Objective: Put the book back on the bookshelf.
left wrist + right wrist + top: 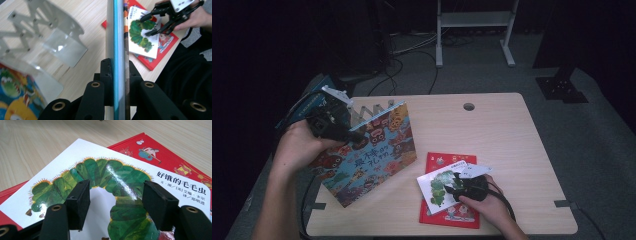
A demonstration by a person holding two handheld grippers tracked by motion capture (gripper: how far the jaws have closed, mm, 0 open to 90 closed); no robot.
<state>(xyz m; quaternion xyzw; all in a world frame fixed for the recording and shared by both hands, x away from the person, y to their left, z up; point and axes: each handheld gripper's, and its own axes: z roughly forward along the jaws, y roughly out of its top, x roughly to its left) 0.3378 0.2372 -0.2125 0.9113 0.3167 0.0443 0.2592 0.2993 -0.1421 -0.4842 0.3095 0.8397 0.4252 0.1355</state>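
Note:
My left gripper (354, 136) is shut on the top edge of a blue picture book with cartoon monsters (372, 150). It holds the book upright and tilted at the table's left. Along its own jaws I see the book's edge (119, 37) clamped between the pads. A white caterpillar book (437, 184) lies on a red book (447, 216) near the front edge. My right gripper (458, 183) rests on the caterpillar book (112, 172), jaws apart, nothing between the pads. The red book (160, 152) shows beneath it.
A folding metal book stand with clear plates (368, 111) stands behind the held book, and shows close by in the left gripper view (50, 32). The light wooden table (502, 135) has a cable hole (469, 106). Cables and a white frame (472, 20) are on the floor behind.

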